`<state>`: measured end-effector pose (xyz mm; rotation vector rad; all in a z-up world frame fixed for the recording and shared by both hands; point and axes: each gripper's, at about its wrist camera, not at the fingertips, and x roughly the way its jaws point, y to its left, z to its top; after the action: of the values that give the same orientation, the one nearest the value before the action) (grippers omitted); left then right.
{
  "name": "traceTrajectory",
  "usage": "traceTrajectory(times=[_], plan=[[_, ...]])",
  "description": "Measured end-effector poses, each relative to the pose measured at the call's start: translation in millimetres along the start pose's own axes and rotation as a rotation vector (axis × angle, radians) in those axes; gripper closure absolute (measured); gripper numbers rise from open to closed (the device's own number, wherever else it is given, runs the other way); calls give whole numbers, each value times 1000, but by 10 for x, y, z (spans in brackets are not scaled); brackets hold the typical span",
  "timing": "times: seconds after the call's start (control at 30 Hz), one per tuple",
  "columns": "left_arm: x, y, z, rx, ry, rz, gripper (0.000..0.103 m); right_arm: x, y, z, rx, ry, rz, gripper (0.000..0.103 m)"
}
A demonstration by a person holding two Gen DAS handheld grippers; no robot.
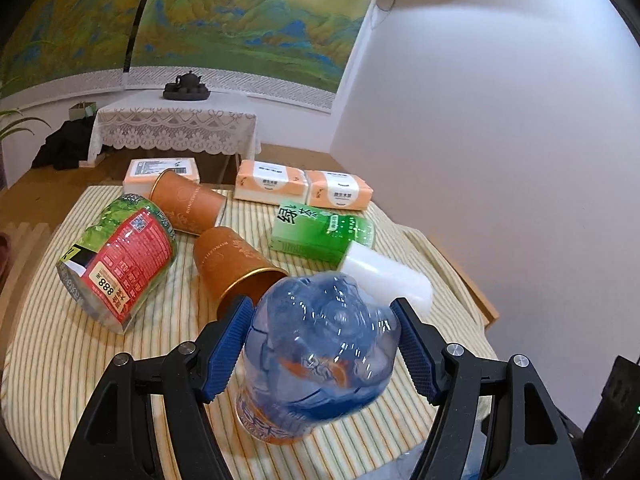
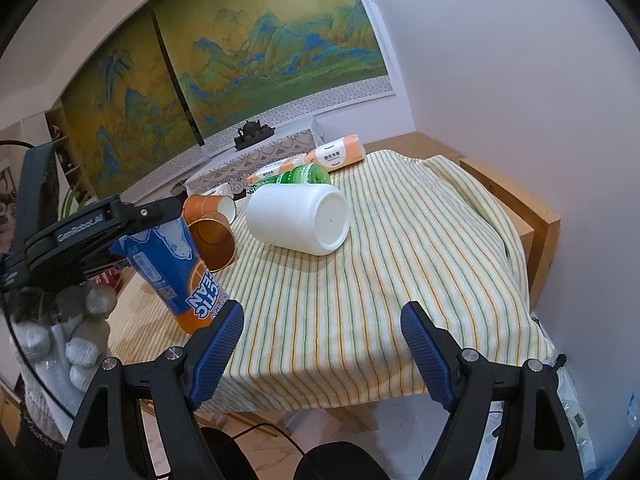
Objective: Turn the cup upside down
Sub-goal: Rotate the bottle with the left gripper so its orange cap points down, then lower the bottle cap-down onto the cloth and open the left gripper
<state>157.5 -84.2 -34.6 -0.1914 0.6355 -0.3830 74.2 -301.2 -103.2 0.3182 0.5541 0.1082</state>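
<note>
Now your left gripper [image 1: 322, 344] clamps the blue cup [image 1: 320, 356], upended with its rim on the striped cloth [image 1: 60, 380]; the flip looks done. Next, release gently. Your right gripper [image 2: 322, 338] hangs open, empty.

Even indoor light, soft shadows, small glare specks on plastic bottle [image 1: 320, 344], heavy fisheye warp w/ dark corners.

Both grippers are of one make — black plastic frames with silver screw heads at the joints and blue, cross-hatched pads [image 2: 218, 354] on the fingers. The left gripper [image 2: 120, 216] carries white "GenRobot.AI" lettering along its side. The person's hand [image 2: 64, 340] wears a grey-and-white knitted glove — a thin black cable runs past it.
</note>
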Motion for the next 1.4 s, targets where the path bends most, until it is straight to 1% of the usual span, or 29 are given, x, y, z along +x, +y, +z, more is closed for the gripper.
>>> traceTrajectory(times=[0.17,0.23,0.27,0.3,0.33,0.4,0.6,0.77,0.9,0.97,1.13,1.3,1.4], plan=[[42,26,1,10,1,7,29,0,28,5,-5,1,0,25],[29,23,3,15,-3,5,22,-1,36,5,-6,1,0,25],[14,16,5,18,-9,5,14,-4,39,6,-7,1,-1,25],[-6,10,7,21,-20,2,8,-4,40,5,-7,1,0,25],[-28,0,12,25,-27,-2,6,-10,43,6,-7,0,-1,25],[-64,-28,21,44,-34,1,4,-21,47,7,-7,-2,-1,25],[-251,-78,-15,79,-50,16,3,-63,81,21,-10,-18,-6,25],[-543,-60,-97,98,-89,82,2,-171,194,44,-43,-60,-25,25],[-851,-5,-214,113,-136,172,2,-266,343,74,-82,-105,-41,25],[-1025,40,-285,113,-163,218,2,-316,438,89,-106,-128,-41,19],[-1446,122,-441,108,-231,306,2,-414,681,112,-155,-175,-31,16],[-1777,148,-561,104,-291,363,1,-471,909,119,-190,-206,-12,11],[-1966,152,-647,92,-317,379,1,-508,1020,109,-207,-219,1,8]])
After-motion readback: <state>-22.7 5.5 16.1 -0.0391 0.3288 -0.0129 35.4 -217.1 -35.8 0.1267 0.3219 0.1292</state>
